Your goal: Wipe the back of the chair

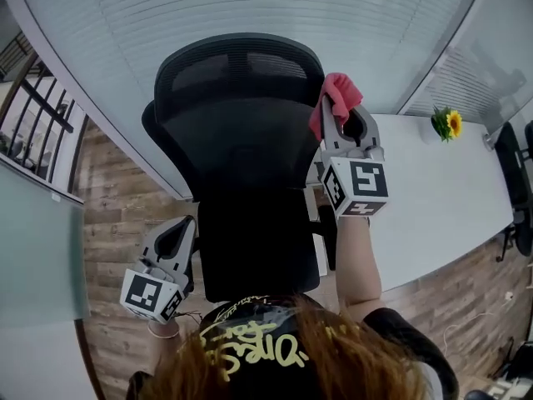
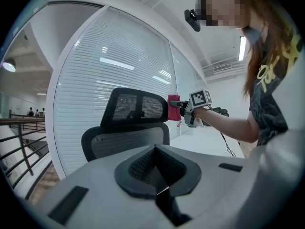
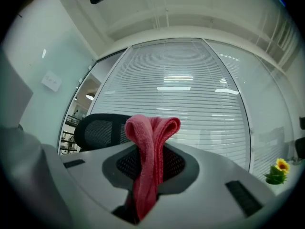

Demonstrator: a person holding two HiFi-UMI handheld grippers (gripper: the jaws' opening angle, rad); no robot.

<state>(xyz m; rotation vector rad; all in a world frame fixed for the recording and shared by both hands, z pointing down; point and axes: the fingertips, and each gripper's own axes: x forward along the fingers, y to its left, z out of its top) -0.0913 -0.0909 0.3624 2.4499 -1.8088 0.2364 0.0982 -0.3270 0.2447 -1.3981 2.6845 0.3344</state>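
The black mesh chair (image 1: 241,148) stands with its back toward me, headrest (image 1: 237,65) on top. My right gripper (image 1: 331,111) is shut on a pink cloth (image 1: 337,94), held at the headrest's right edge. In the right gripper view the cloth (image 3: 150,147) hangs folded between the jaws of the right gripper (image 3: 152,175), with the chair (image 3: 97,130) just behind to the left. My left gripper (image 1: 185,223) hangs low beside the chair back's left side, shut with nothing in it. The left gripper view shows the chair (image 2: 126,142), the cloth (image 2: 173,109) and the right gripper (image 2: 183,106) ahead.
A white table (image 1: 441,198) runs along the chair's right, with a small sunflower plant (image 1: 450,123) at its far end. A glass wall with blinds (image 1: 275,7) curves behind the chair. A black railing (image 1: 37,115) is at far left. The floor is wood.
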